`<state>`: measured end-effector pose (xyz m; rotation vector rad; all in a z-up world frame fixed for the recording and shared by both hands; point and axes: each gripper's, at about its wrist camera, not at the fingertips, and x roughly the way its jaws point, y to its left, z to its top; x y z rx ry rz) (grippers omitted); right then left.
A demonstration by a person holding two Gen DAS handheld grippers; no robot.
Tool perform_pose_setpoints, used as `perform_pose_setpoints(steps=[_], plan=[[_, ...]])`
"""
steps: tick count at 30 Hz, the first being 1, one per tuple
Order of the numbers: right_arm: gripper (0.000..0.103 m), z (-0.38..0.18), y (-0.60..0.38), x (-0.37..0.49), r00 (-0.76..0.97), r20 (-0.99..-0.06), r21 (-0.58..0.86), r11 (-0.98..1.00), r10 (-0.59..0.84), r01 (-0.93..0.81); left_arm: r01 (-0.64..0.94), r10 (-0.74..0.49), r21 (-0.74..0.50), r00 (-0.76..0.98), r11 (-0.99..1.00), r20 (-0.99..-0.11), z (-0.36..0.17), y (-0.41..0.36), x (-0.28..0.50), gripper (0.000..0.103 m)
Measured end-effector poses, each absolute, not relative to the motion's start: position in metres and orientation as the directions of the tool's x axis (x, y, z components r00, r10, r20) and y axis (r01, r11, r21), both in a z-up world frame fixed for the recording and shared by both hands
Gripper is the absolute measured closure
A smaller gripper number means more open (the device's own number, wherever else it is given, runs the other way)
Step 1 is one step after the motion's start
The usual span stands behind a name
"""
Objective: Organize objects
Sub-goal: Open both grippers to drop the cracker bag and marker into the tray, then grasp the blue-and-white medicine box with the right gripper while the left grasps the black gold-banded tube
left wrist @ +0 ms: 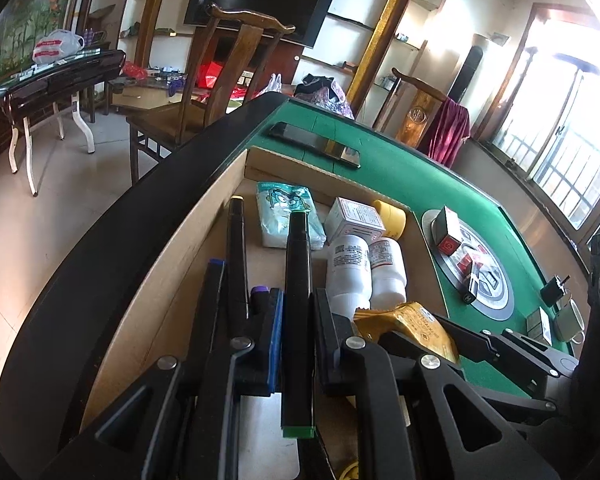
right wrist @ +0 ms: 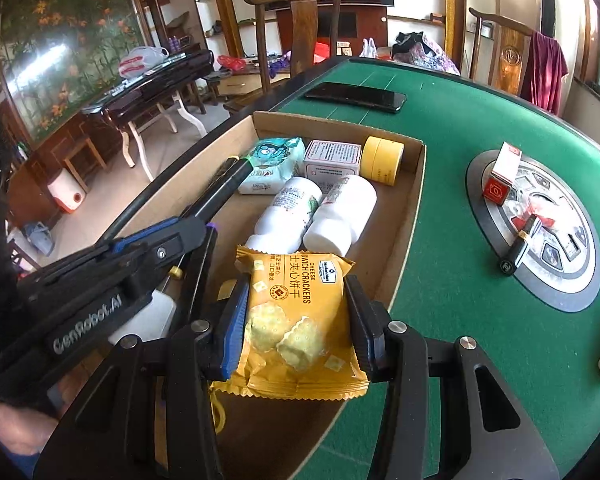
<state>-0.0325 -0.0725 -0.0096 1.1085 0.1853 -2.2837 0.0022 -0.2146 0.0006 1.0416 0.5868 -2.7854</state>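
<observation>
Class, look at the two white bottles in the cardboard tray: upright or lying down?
Lying down. Both white bottles rest on their sides in the cardboard tray, side by side, caps toward the camera.

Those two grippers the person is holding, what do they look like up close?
Both are matte black, built of angular linkage bars joined by round silver rivets. The fingers carry blue pads on their inner faces. The left gripper has "GenRobot.AI" printed in pale letters on its body. No cables show.

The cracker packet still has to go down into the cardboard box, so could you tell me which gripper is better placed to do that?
The right gripper. Its jaws are already clamped on the cheese cracker packet, held over the near end of the cardboard box. The left gripper is shut on a green-capped marker.
</observation>
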Motion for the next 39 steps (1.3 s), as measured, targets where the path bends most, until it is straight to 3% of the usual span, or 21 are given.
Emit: perform_pose_setpoints(steps=[13, 26, 39], plan=[[0.057, -0.011, -0.082, -0.022, -0.49, -0.758, 0.095, -0.815, -0.431, 0.571, 0.236, 0.049, -0.337, -0.753, -0.911, -0.657, -0.003, -0.223, 0.003, 0.089], [0.057, -0.006, -0.06, 0.008, -0.4, -0.748, 0.205, -0.757, -0.53, 0.621, 0.239, 0.043, -0.346, -0.765, -0.907, -0.642, 0.006, -0.223, 0.008, 0.089], [0.057, 0.026, 0.055, -0.034, -0.524, -0.668, 0.341, -0.844, -0.528, 0.415, 0.164, 0.069, -0.309, -0.779, -0.937, -0.624, 0.027, -0.193, 0.013, 0.089]])
